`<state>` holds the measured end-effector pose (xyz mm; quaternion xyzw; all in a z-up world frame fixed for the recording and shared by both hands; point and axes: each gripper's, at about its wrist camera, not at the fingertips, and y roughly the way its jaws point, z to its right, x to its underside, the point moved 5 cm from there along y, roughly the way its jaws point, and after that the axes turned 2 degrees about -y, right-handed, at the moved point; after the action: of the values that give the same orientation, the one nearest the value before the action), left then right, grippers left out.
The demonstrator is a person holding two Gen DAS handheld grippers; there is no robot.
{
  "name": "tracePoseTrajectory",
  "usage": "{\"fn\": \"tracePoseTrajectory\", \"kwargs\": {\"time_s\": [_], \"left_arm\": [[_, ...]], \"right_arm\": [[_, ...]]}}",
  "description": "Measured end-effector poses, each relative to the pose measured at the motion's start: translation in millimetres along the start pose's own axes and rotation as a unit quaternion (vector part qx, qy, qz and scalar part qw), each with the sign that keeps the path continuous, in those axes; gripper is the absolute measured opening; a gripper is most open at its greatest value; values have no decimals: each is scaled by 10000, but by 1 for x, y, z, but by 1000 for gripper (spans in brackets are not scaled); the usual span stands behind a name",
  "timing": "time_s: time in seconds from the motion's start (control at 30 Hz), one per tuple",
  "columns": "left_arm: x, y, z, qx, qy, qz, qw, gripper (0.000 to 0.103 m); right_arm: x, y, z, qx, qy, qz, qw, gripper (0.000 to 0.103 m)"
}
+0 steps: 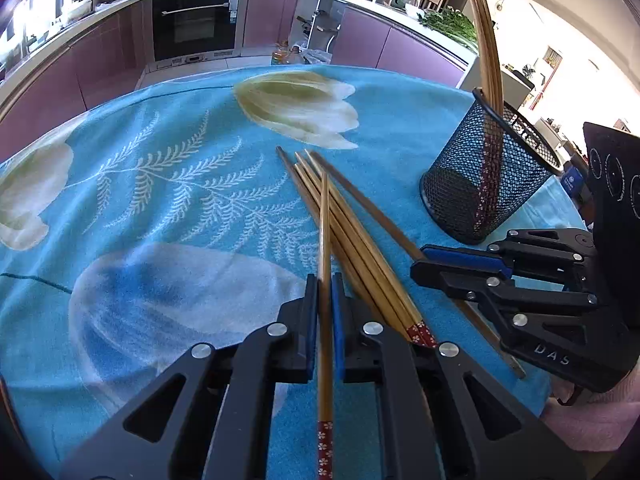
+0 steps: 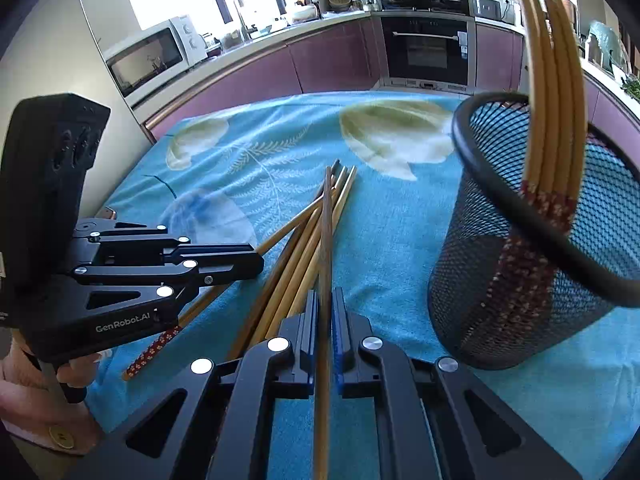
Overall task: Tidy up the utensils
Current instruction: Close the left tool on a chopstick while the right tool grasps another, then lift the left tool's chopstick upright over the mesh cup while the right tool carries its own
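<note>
Several wooden chopsticks (image 1: pixel 360 248) (image 2: pixel 296 276) with red patterned ends lie fanned on the blue flowered tablecloth (image 1: pixel 180 200). My left gripper (image 1: pixel 325 280) (image 2: pixel 258 260) is shut on one chopstick (image 1: pixel 325 360) that points away over the pile. To its right, my right gripper (image 1: pixel 418 260) (image 2: pixel 325 300) is shut on another, darker chopstick (image 2: pixel 326 240). A black mesh holder (image 1: pixel 460 192) (image 2: pixel 520 300) stands upright on the right, just beyond the right gripper. Several chopsticks (image 1: pixel 486 48) (image 2: pixel 556 80) lean inside it.
The table's far edge faces purple kitchen cabinets and a built-in oven (image 1: pixel 196 20) (image 2: pixel 426 48). A microwave (image 2: pixel 148 56) sits on the counter at the left. A person's hand (image 2: pixel 24 392) holds the left gripper's handle.
</note>
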<state>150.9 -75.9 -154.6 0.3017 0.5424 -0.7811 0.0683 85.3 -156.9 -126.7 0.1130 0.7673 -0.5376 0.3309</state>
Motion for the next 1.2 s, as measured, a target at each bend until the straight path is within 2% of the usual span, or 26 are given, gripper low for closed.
{"fn": "tracePoseTrajectory", "kwargs": {"time_s": [0.23, 0.47, 0.63, 0.7, 0.83, 0.93, 1.03, 1.1, 1.2], "left_arm": [[-13, -36, 12, 281, 147, 409, 9987, 7], [-26, -79, 28, 572, 292, 874, 9941, 7], [-30, -100, 33, 836, 322, 1049, 9904, 7], [-31, -105, 33, 814, 348, 1118, 9898, 7], [-30, -103, 30, 812, 270, 1078, 9905, 7], [-28, -99, 29, 811, 241, 1037, 9910, 7], [-27, -97, 28, 784, 223, 1010, 9915, 7], [-26, -94, 26, 783, 196, 980, 9919, 7], [-24, -90, 23, 773, 143, 926, 9926, 7]], "right_arm": [[-11, -43, 3, -77, 25, 535, 9985, 6], [-18, -78, 9, -75, 126, 975, 9951, 6], [-20, -95, 13, -108, 182, 1214, 9924, 5], [-19, -93, 14, -164, 208, 1164, 9928, 5], [-7, -64, 9, -35, 48, 616, 9981, 11], [7, -32, 7, 320, -24, 188, 9993, 28], [16, -12, 12, 649, -30, -35, 9979, 29], [19, -3, 15, 673, 17, -98, 9977, 29], [18, -2, 16, 827, -34, -25, 9966, 19]]}}
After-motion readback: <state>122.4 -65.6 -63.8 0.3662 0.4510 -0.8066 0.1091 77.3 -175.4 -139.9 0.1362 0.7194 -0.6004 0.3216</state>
